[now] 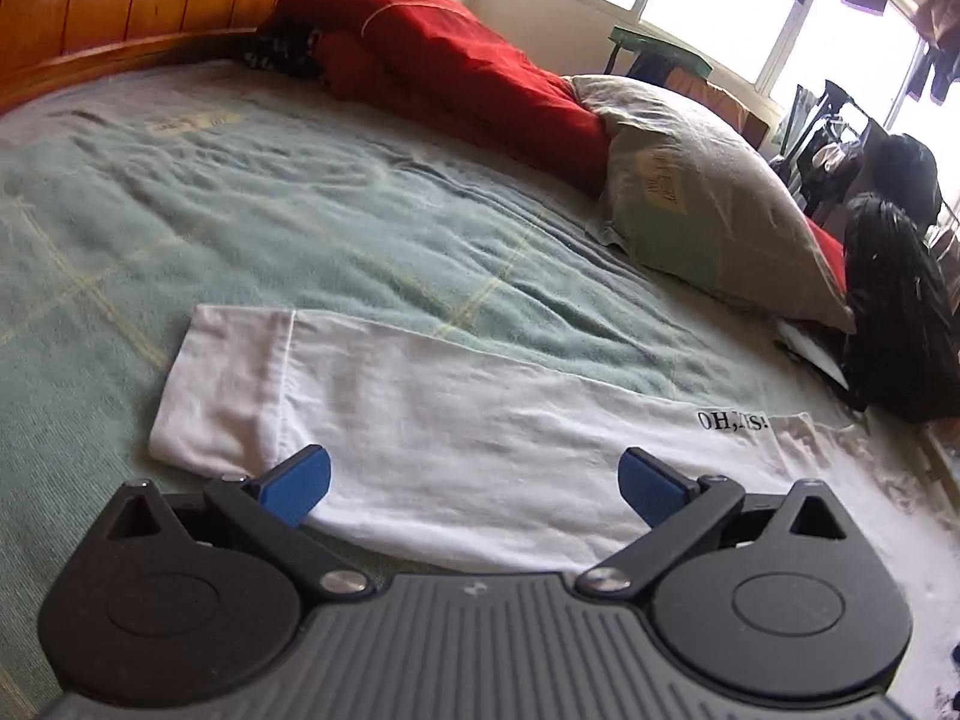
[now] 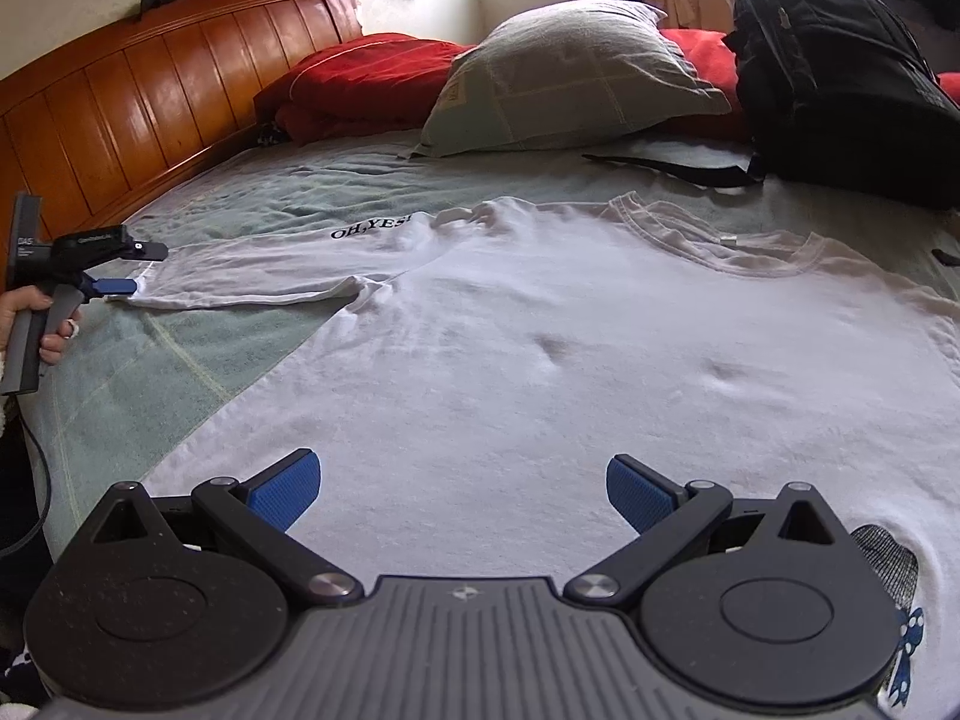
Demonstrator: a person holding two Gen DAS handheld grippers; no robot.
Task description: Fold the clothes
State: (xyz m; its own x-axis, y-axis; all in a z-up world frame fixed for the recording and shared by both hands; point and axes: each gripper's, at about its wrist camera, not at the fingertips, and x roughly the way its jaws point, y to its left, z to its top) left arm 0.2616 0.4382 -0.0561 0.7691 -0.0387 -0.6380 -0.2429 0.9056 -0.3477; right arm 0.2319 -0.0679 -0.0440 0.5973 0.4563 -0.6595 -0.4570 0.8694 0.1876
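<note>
I see the white T-shirt [image 2: 540,348] spread flat on the green bedspread [image 1: 300,210], its sleeve [image 1: 228,384] stretched toward the headboard [image 2: 150,90]. My left gripper [image 1: 474,483] hangs at that sleeve's edge, fingers wide apart and gripping nothing. My right gripper [image 2: 462,489] sits over the shirt's lower body (fingers equally wide, empty). A pillow [image 2: 570,72] and black backpack [image 2: 840,90] lie beyond the collar.

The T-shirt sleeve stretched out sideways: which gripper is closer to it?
Left. The left gripper sits open right at the sleeve cuff; the right gripper hovers open over the shirt's lower body, away from it.
</note>
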